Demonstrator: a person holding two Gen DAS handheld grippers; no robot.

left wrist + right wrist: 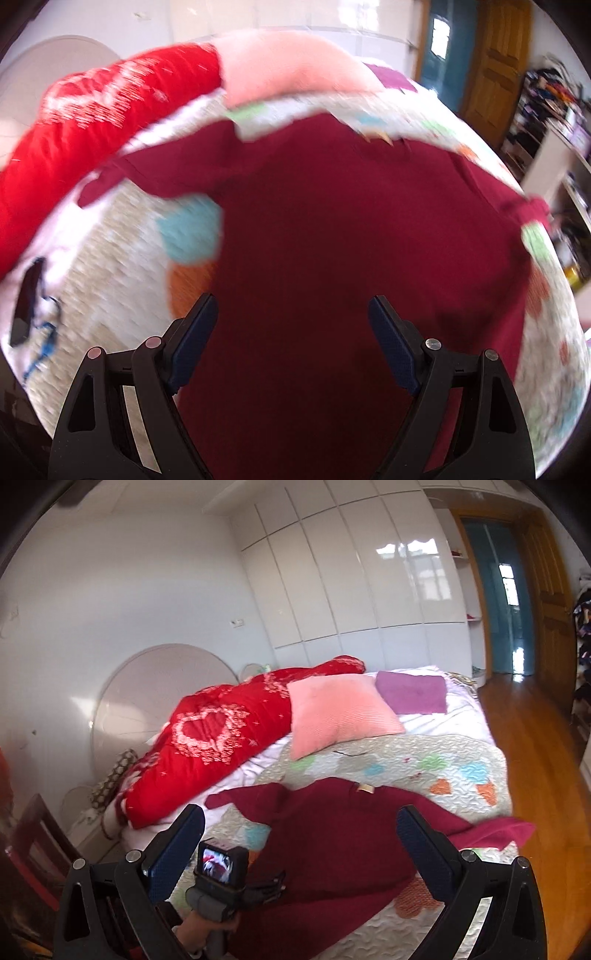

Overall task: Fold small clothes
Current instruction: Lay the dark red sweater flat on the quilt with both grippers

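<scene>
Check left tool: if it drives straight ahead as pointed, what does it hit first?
Most likely the maroon sweater spread on the quilt; the open left tool points straight at its body. Depth is unclear.

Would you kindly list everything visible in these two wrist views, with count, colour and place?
Knitted sweater: one, dark maroon, spread flat on the quilt, sleeves out to both sides.
Patchwork quilt: one, cream with pastel shapes, covering the bed.
Padded duvet: one, bright red with a white heart pattern, bunched along the bed's far side.
Square cushion: one, salmon pink, beside the duvet.
Folded cloth: one, purple, behind the cushion.
Wardrobe: one, glossy white, against the back wall.
Wooden floor: orange-brown, right of the bed.
Left gripper: black with blue pads, open, over the sweater.
Right gripper: same, open, above the sweater.
</scene>
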